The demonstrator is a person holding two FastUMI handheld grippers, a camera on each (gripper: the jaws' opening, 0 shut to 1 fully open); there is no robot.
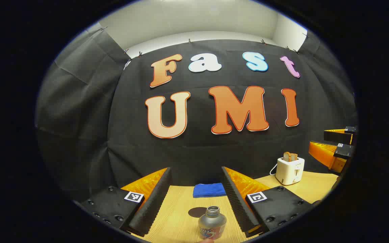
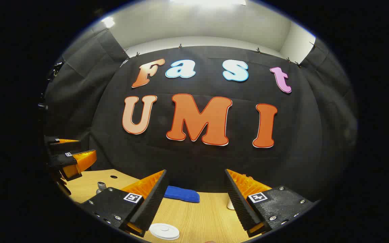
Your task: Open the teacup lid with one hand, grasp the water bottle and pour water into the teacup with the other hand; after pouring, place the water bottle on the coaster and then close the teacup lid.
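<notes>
From my left gripper [image 1: 194, 202] I see its two fingers spread wide and holding nothing, with the small grey metal water bottle [image 1: 212, 223] standing upright on the pale wooden table [image 1: 177, 216], low and near, just right of centre in the gap. Its long axis is vertical and its neck is uncapped, so I judge a short forward-and-down reach would bracket it; this hand is clearly the nearer one to the bottle. My right gripper [image 2: 194, 202] is also wide open and empty, with a round white lid [image 2: 164, 231] lying near its left finger. I cannot make out the teacup itself with certainty; a pale object [image 2: 230, 204] peeks beside the right finger. A folded blue cloth [image 1: 209, 190] lies farther back, and a white toaster [image 1: 290, 170] stands far right.
</notes>
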